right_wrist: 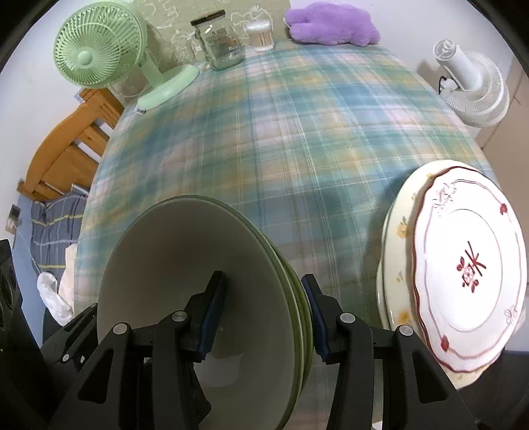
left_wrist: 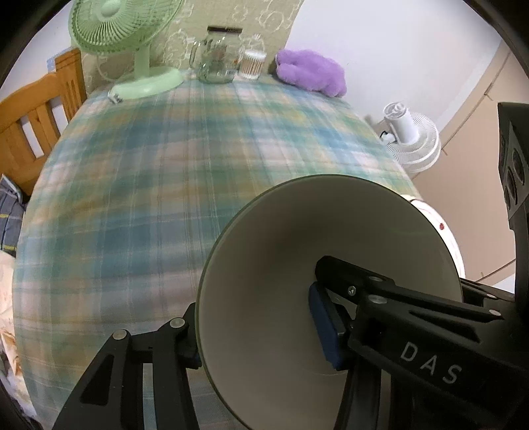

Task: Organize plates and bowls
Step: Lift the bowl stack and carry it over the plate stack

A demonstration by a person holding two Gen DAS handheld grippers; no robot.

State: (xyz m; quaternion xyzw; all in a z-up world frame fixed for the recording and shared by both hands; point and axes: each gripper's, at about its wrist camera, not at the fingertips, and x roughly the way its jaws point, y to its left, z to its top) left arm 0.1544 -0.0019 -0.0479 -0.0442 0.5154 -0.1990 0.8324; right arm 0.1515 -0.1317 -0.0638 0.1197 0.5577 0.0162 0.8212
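A stack of green bowls with cream insides [right_wrist: 198, 281] sits over the near part of the plaid-covered table [right_wrist: 281, 139]. My right gripper [right_wrist: 261, 317] is shut on the stack's right wall, one finger inside, one outside. My left gripper [left_wrist: 254, 334] is shut on the left wall of the same bowls [left_wrist: 281, 264], its right finger inside. A white plate with red trim [right_wrist: 463, 274] lies on a cream flowered plate [right_wrist: 396, 251] to the right of the bowls; its edge shows in the left wrist view [left_wrist: 443, 228].
At the table's far edge stand a green desk fan [right_wrist: 99, 53], a glass jar [right_wrist: 221, 43], a cotton-swab tub [right_wrist: 261, 36] and a purple plush [right_wrist: 330, 24]. A white fan [right_wrist: 472, 89] stands beyond the right edge. A wooden bed frame [right_wrist: 66, 155] is at the left.
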